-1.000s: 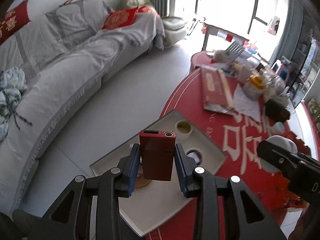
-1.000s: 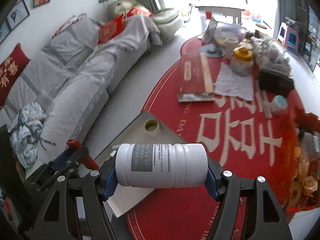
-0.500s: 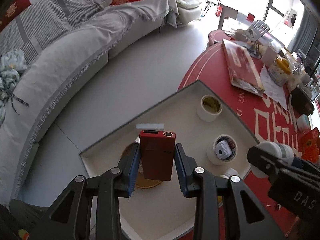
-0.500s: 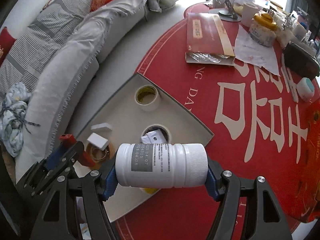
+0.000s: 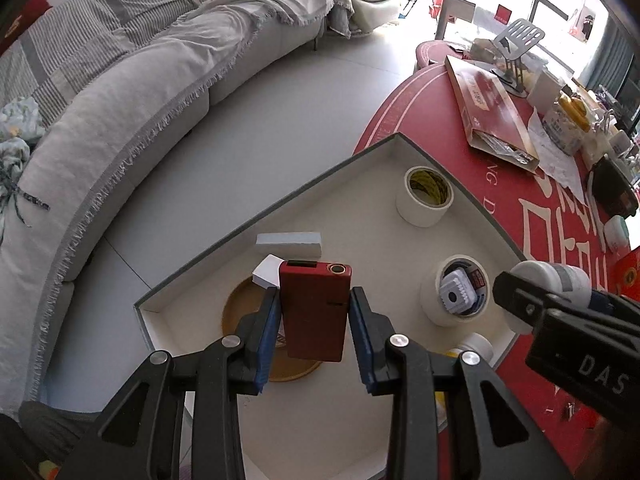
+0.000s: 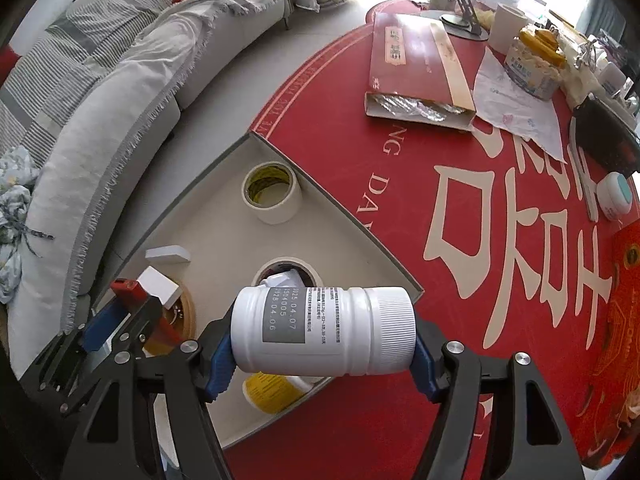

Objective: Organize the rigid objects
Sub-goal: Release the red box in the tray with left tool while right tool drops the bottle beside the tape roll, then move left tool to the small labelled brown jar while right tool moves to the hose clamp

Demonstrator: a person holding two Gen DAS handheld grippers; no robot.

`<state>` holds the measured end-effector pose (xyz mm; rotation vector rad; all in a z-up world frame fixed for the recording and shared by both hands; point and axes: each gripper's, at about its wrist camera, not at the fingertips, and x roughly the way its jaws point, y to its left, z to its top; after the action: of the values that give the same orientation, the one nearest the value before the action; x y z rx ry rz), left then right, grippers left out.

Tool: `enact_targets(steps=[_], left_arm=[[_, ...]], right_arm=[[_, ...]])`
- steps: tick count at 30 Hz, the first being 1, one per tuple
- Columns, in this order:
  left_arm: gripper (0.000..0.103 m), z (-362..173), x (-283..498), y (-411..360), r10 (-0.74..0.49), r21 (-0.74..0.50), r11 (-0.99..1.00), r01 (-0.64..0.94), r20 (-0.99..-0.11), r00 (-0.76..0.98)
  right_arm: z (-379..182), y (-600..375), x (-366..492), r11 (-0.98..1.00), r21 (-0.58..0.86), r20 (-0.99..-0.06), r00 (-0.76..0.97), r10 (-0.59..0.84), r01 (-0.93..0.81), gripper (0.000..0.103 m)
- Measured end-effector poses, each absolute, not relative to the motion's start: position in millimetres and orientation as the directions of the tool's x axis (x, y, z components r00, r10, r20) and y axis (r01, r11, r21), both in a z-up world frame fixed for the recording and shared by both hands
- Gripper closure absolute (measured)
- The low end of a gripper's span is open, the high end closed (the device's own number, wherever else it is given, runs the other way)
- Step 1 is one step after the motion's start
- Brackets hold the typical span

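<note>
Left wrist view: my left gripper [image 5: 314, 316] has its jaws clenched on a red flat case [image 5: 315, 312], upright over the white tray [image 5: 280, 216], above a brown round disc [image 5: 244, 312] near the tray's left corner. Right wrist view alone shows my right gripper [image 6: 322, 346] with jaws clamped end to end on a white bottle [image 6: 324, 330], lying sideways over the tray's near-right edge. Tape roll [image 6: 271, 191] sits at the far corner; second roll [image 5: 460, 292] holds a small item, hard to identify. Bare tray floor lies between the rolls. Yellow-capped bottle [image 6: 272, 392] mostly hidden beneath the white one. Tray overhangs the red desk [image 6: 400, 200] edge.
</note>
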<state>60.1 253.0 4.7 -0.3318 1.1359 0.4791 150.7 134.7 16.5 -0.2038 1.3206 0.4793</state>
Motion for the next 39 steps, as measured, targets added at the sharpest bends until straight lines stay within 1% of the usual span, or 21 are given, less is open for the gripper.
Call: enact_targets(steps=[15,22,23,24,25,26,27,28,29,31,32,35,39], left_arm=[[0.066,-4,69,251,0.181,-0.010,0.868,-0.497,-0.924,0.336],[0.066,-8,69,254,0.158,-0.032,0.866,-0.498,-0.929,0.334],[0.063,-8,69,254,0.160,-0.031,0.867,-0.498,-0.928,0.337],[0.056,-7,69,254,0.168,-0.024,0.867,-0.498,-0.926,0.338],[0.034,-6,68,253,0.185,-0.013,0.863,-0.505,-0.922,0.339],[0.020,-5,66,254,0.210,0.003,0.854,-0.520,-0.917,0.340],[0.018,-2,63,255,0.231,0.010,0.845,-0.535,-0.909,0.348],[0.017,0,61,256,0.225,-0.005,0.844,-0.537,-0.904,0.363],[0.017,1,60,257,0.211,-0.022,0.844,-0.535,-0.904,0.371],[0.014,0,59,258,0.189,-0.038,0.849,-0.527,-0.910,0.370],[0.009,-2,59,257,0.177,-0.038,0.853,-0.520,-0.917,0.358],[0.008,-2,58,254,0.148,-0.054,0.861,-0.506,-0.925,0.349],[0.005,8,53,247,0.163,-0.040,0.862,-0.505,-0.922,0.352]], right_arm=[[5,143,157,0.890,0.124,-0.967,0.149,0.208,-0.439,0.032],[-6,145,159,0.896,0.119,-0.972,0.136,0.194,-0.428,0.032],[-7,145,159,0.896,0.127,-0.971,0.131,0.200,-0.425,0.032],[-7,145,159,0.894,0.138,-0.970,0.127,0.209,-0.426,0.032],[-7,145,158,0.890,0.148,-0.968,0.120,0.218,-0.431,0.032],[-8,146,158,0.885,0.155,-0.969,0.108,0.224,-0.438,0.028],[-7,146,157,0.884,0.155,-0.969,0.108,0.224,-0.441,0.019],[-6,144,157,0.889,0.141,-0.969,0.125,0.214,-0.435,0.017],[-3,142,157,0.892,0.141,-0.965,0.140,0.220,-0.430,0.011],[0,137,157,0.891,0.165,-0.959,0.142,0.245,-0.423,0.010],[2,135,157,0.892,0.172,-0.958,0.140,0.250,-0.418,0.010],[5,125,155,0.898,0.186,-0.956,0.138,0.259,-0.398,0.010],[10,101,150,0.912,0.221,-0.951,0.132,0.280,-0.345,0.010]])
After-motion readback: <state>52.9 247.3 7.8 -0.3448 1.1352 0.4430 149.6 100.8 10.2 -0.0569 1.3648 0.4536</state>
